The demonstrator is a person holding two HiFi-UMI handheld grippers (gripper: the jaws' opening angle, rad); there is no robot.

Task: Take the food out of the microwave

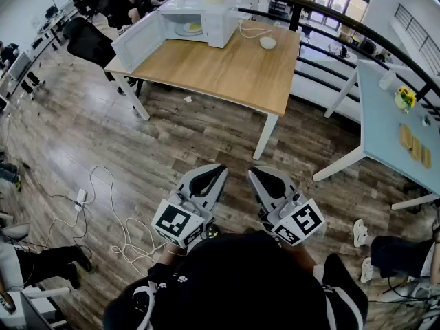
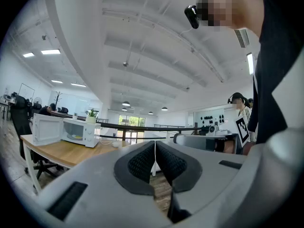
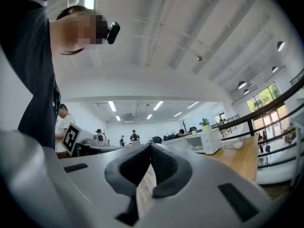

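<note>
At the far left end of the wooden table (image 1: 234,67) I see the microwave (image 1: 199,18) with its door (image 1: 137,40) swung open. The food (image 1: 192,27) sits inside it, well apart from both grippers. Nearer to me, over the wooden floor (image 1: 103,136), the left gripper (image 1: 214,174) has its jaws pressed together with nothing between them. Just beside it, the right gripper (image 1: 261,177) is the same: jaws together, empty.
</note>
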